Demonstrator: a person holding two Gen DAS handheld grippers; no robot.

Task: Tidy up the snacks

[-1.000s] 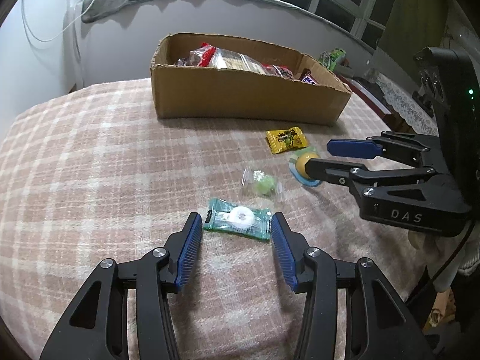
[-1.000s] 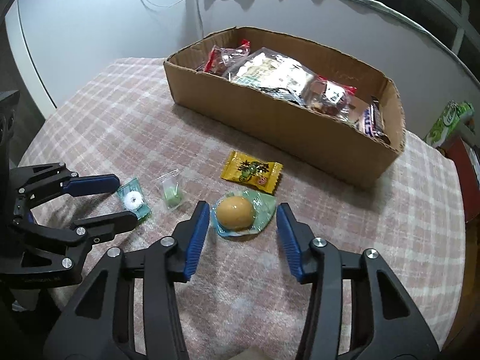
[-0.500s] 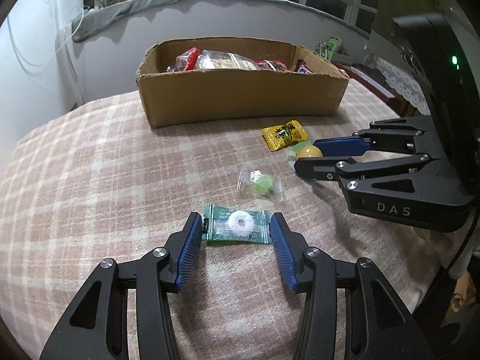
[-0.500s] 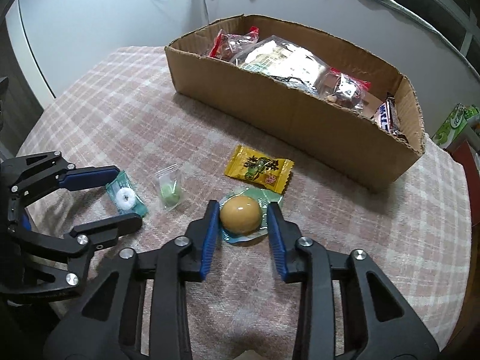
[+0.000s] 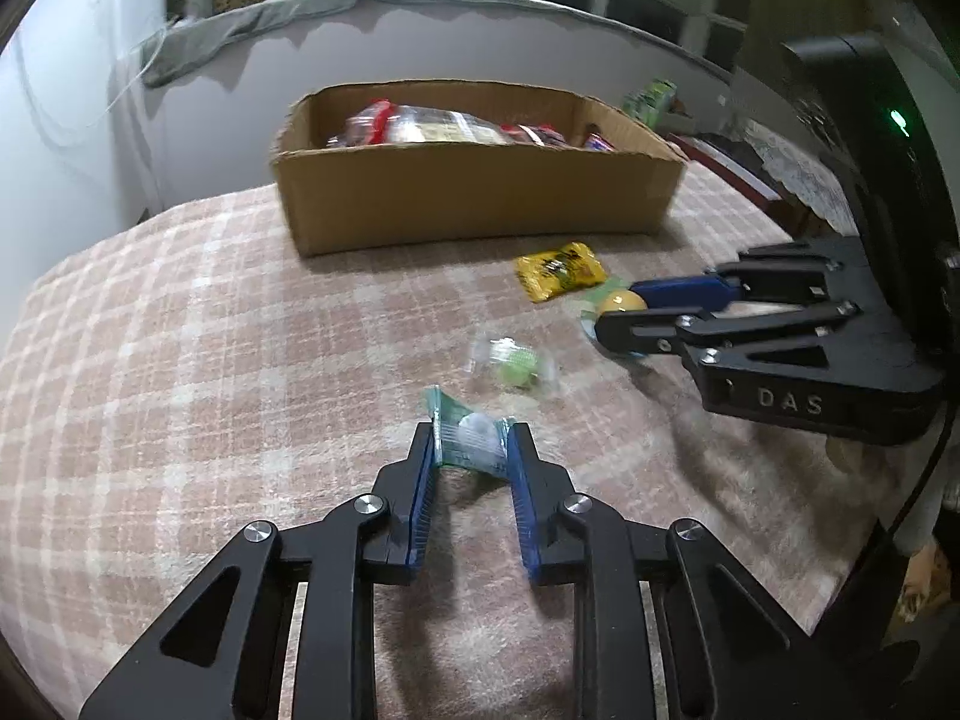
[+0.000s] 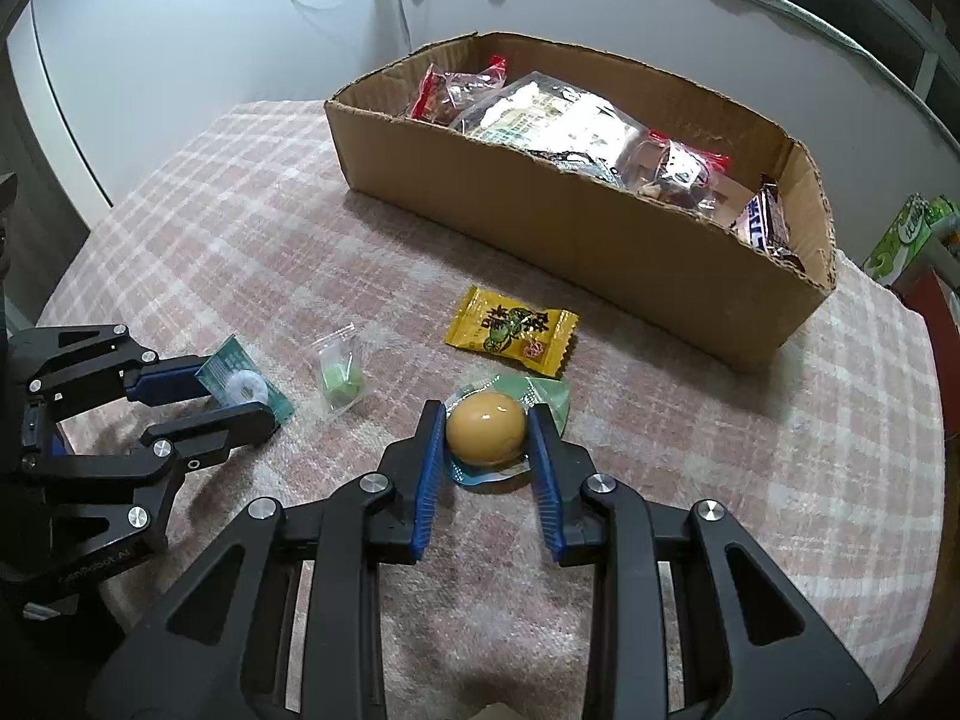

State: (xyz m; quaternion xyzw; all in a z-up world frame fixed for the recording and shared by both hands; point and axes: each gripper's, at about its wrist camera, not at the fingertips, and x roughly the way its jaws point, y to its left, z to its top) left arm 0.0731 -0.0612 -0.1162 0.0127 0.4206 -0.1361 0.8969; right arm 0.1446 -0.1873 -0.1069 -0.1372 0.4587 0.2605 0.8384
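Left gripper (image 5: 471, 441) jaws closing, blue pads already pressing both ends of the green mint packet (image 5: 468, 435) — wrapper buckled between them, white ring candy visible in the middle. Packet sits right at the fingertips, on the plaid cloth (image 5: 210, 330).

Right gripper (image 6: 486, 429) clenched on the yolk-coloured ball snack (image 6: 485, 426), pads touching both sides; its green-blue wrapper edge sticks out ahead of and under the jaws.

Just ahead of the right jaws: yellow candy packet (image 6: 510, 330), flat on the cloth, apart from the pads. Between the two grippers: small clear packet with green candy (image 6: 341, 378), untouched.

Farther ahead of both jaws — cardboard box (image 6: 540, 204), open top, holding several wrapped snacks (image 6: 540, 114).
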